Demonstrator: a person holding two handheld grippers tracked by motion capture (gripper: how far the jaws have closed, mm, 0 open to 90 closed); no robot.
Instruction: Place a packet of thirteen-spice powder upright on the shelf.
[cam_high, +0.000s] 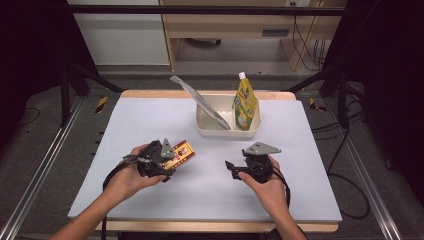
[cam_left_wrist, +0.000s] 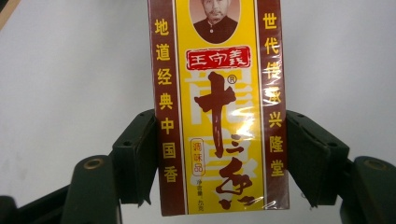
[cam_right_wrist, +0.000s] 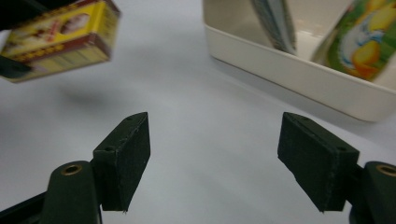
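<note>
Wide pale table (cam_high: 150, 150), bearing at its far middle a cream tub (cam_high: 227, 133) with a silver pouch (cam_high: 200, 101) leaning left inside and a yellow-green spouted pouch (cam_high: 245, 102) propped upright at its right end, probably the drop-off place. Near left, left gripper (cam_high: 172, 156) clamped on the sides of a yellow-and-maroon spice box (cam_left_wrist: 217, 107), lifted off the surface, likely for carrying to the tub. Near right, right gripper (cam_high: 231, 167) with jaws apart, empty, aimed left, seemingly idle.

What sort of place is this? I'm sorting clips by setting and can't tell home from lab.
Most likely a lab recording bench, not a home: the white table sits inside a dark metal frame, loose cables trail over the floor behind it, and only a tub of packets stands on it.
</note>
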